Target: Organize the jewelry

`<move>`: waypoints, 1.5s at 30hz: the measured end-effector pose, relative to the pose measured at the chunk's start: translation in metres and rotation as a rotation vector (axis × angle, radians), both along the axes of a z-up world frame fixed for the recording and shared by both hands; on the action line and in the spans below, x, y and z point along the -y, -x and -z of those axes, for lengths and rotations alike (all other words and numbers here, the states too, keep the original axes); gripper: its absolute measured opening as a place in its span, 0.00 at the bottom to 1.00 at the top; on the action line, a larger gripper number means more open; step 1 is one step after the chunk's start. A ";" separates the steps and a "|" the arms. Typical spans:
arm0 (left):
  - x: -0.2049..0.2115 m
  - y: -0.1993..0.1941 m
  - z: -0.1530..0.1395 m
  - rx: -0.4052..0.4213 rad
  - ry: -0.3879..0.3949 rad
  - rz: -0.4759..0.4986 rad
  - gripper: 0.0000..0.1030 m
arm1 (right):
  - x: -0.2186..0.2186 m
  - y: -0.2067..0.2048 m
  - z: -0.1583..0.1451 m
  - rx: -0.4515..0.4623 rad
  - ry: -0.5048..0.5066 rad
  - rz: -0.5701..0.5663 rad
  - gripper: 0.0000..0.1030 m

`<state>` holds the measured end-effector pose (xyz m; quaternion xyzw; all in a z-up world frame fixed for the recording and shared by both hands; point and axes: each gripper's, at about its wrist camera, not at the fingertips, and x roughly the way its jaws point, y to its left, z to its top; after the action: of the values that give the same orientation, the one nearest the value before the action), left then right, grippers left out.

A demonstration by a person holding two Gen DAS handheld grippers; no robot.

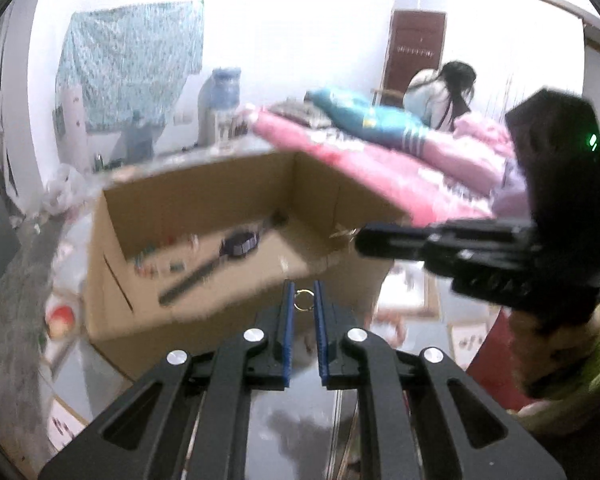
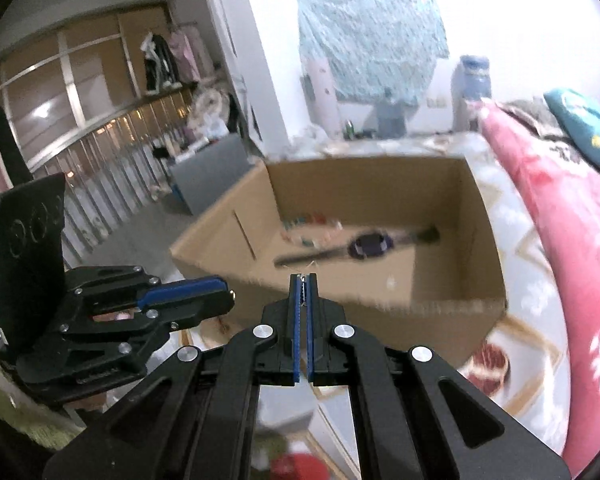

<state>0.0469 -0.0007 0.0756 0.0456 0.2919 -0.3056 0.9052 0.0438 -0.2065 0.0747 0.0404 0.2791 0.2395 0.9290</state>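
My left tongs (image 1: pixel 303 295) pinch a small gold ring (image 1: pixel 303 300) at their tips, just short of the cardboard box (image 1: pixel 204 204). My right tongs (image 2: pixel 304 289) are closed on a thin chain (image 2: pixel 302 292). A watch (image 1: pixel 239 245) lies inside the box.

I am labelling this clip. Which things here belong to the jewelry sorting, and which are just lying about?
Job:
small gold ring in left gripper
thin silver chain in right gripper
open brown cardboard box
dark wristwatch inside

Lying about:
pink quilt
blue water bottle
teal patterned cloth
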 end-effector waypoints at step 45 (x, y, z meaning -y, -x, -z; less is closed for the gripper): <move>-0.021 -0.022 0.004 -0.033 0.007 -0.128 0.58 | 0.009 -0.031 0.015 -0.119 -0.072 0.000 0.40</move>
<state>0.0690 0.0199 0.0715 0.0187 0.3078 -0.2490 0.9181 0.0751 -0.2155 0.0597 0.0880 0.3248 0.2466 0.9088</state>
